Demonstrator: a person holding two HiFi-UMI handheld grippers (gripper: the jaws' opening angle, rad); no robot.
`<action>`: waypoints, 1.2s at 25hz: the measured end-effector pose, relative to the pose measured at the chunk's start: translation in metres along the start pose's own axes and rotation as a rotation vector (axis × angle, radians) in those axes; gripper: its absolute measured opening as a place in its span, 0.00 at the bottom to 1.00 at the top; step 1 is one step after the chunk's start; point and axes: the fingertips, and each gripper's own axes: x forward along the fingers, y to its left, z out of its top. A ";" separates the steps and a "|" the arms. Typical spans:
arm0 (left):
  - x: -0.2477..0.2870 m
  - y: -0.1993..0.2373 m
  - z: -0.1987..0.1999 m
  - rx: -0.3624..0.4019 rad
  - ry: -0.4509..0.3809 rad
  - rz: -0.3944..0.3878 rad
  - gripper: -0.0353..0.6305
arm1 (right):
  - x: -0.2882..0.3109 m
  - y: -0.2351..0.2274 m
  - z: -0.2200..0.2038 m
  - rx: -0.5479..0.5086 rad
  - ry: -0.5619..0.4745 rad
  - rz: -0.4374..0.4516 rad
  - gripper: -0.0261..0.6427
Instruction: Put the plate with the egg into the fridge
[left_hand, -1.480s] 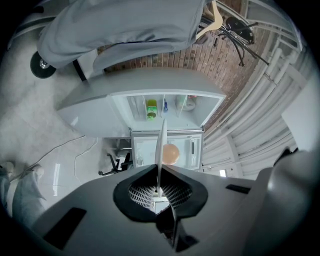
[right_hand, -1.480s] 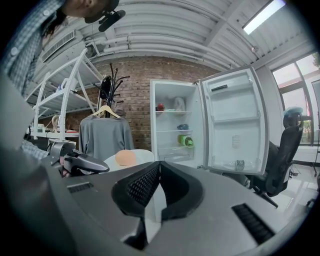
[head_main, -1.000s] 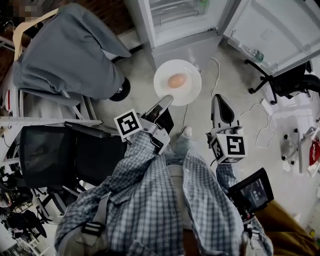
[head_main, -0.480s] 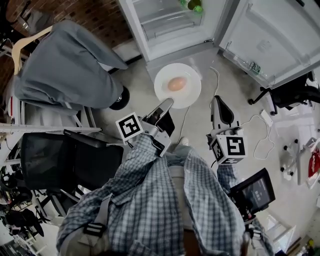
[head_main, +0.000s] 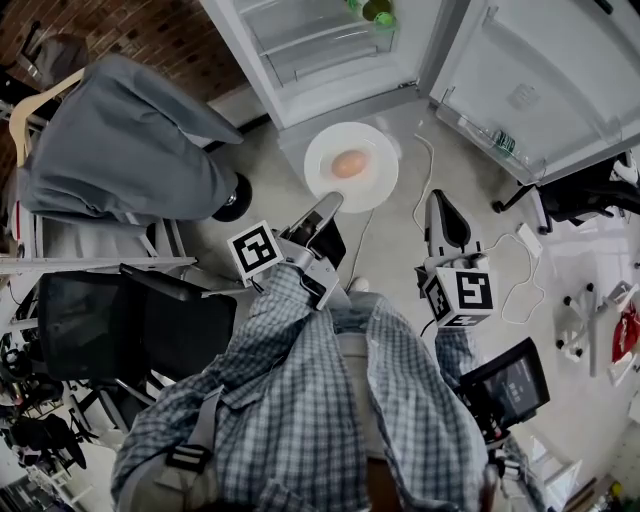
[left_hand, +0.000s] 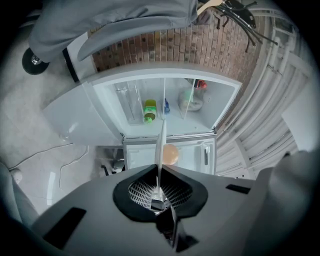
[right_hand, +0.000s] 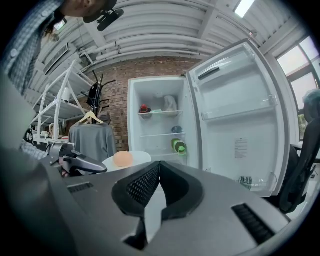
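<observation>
A white plate (head_main: 372, 186) with a tan egg (head_main: 347, 163) on it hangs level above the floor, just before the open fridge (head_main: 320, 45). My left gripper (head_main: 329, 204) is shut on the plate's near rim. In the left gripper view the plate (left_hand: 161, 142) runs edge-on between the jaws, with the egg (left_hand: 170, 154) to its right. My right gripper (head_main: 437, 201) is shut with nothing in it, to the right of the plate. The right gripper view shows the egg (right_hand: 123, 159), the plate (right_hand: 141, 156) and the fridge shelves (right_hand: 160, 134) ahead.
The fridge door (head_main: 545, 75) stands wide open at the right, with a bottle (head_main: 501, 143) in its lower rack. A green bottle (head_main: 378, 13) lies on a shelf. A grey garment (head_main: 120, 150) hangs at the left, above a black chair (head_main: 130, 320). A cable (head_main: 424, 172) lies on the floor.
The person has moved toward the fridge: it is larger in both gripper views and more of its inside shows. The plate stays in my left gripper.
</observation>
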 end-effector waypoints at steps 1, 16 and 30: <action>0.003 0.000 0.001 0.001 -0.003 -0.001 0.08 | 0.002 -0.002 0.000 -0.001 0.001 0.002 0.05; 0.046 0.007 0.023 -0.007 -0.006 0.007 0.08 | 0.038 -0.028 -0.004 0.010 0.029 0.000 0.05; 0.102 -0.004 0.093 -0.002 -0.001 -0.016 0.08 | 0.126 -0.039 0.025 -0.008 0.000 0.013 0.05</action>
